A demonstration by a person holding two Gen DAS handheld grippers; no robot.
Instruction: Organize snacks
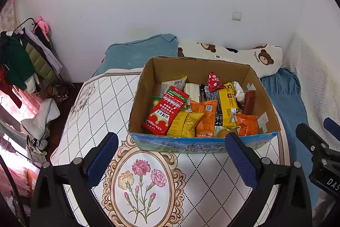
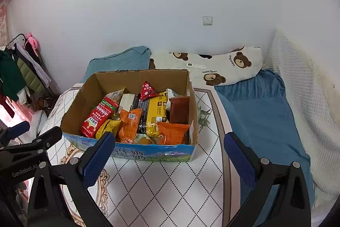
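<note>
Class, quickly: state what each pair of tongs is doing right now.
Left tongs: open, holding nothing.
Right tongs: open, holding nothing.

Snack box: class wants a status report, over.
Left gripper open, empty, short of box. Right gripper open, empty. Cardboard box on floral mat, full of snack packets. Nothing blocking.

Snacks (image 1: 204, 112) in box (image 1: 199, 144) on bed (image 1: 95, 103)
</note>
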